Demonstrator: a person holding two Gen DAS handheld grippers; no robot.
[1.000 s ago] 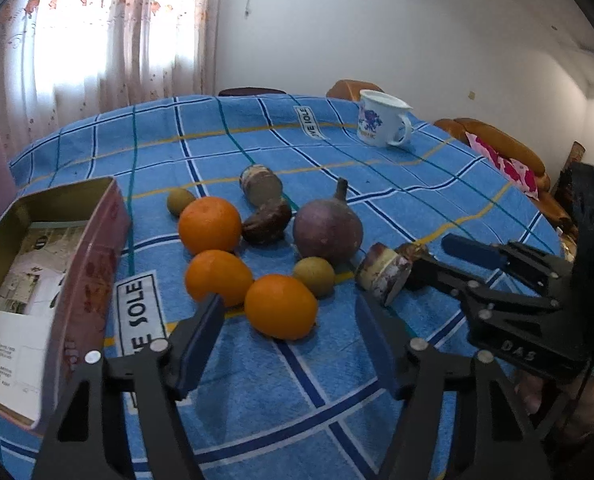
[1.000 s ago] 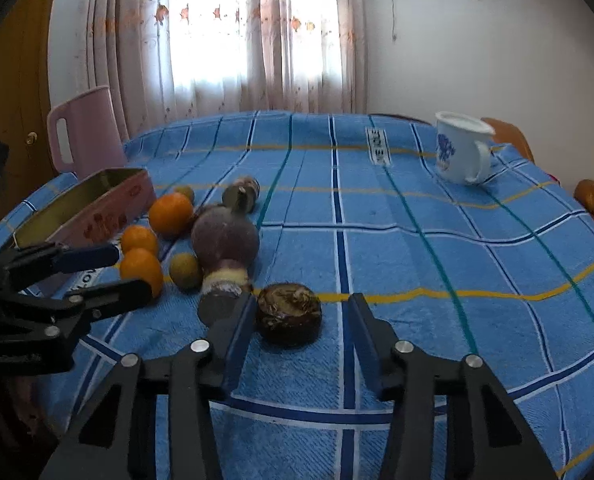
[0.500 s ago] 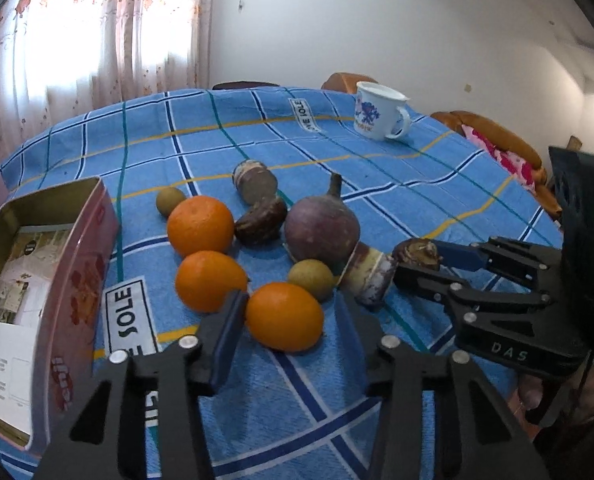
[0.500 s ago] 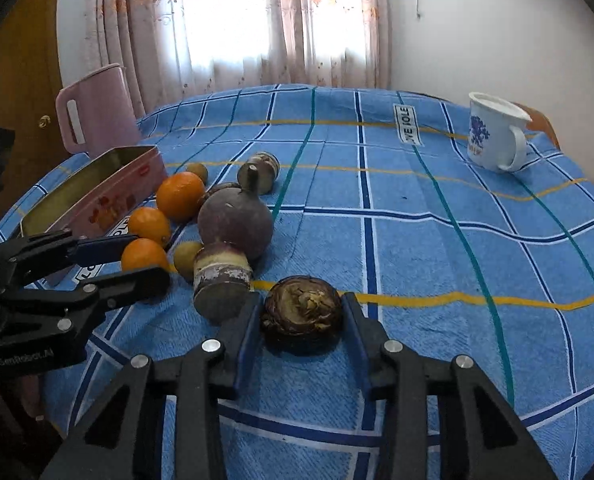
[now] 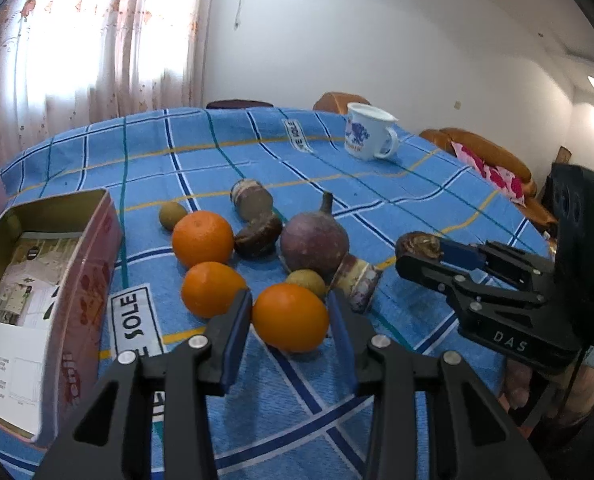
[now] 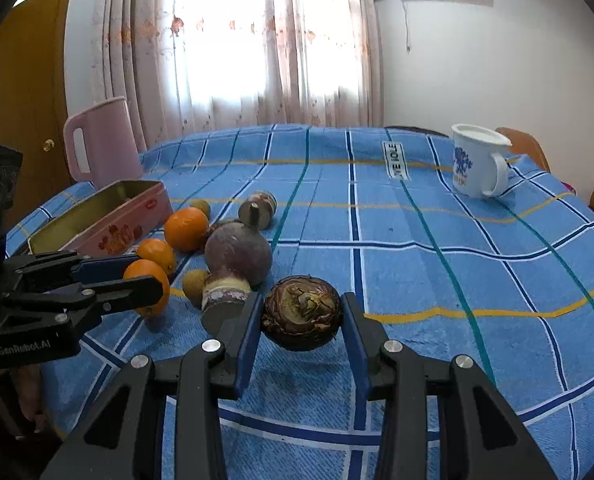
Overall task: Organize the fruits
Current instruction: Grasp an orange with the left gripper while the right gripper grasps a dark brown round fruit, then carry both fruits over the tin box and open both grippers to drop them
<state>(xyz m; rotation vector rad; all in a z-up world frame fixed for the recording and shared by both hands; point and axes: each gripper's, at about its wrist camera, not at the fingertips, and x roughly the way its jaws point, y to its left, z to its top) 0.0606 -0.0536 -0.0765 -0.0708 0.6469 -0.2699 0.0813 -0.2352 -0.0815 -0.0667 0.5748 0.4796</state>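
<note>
Tongs both clenched: left tongs [image 5: 291, 320] grip the nearest orange [image 5: 290, 317], right tongs [image 6: 301, 322] grip a dark brown round fruit [image 6: 301, 311], lifted just off the surface [image 6: 437, 264]. Landmark = pink tin [image 5: 81, 280], open, paper inside. Orange sits just right of tin, others beyond. Orange prob. firm, light, skin a bit slick; grip across widest middle, w/o squeezing hard. Brown fruit looks hard-shelled, rough, less slip. Count: 3 oranges, 2 small green-brown fruits, 1 big purple bulb [image 5: 315, 240], approx. 4 brown pcs, 1 mug [image 6: 477, 166].
</note>
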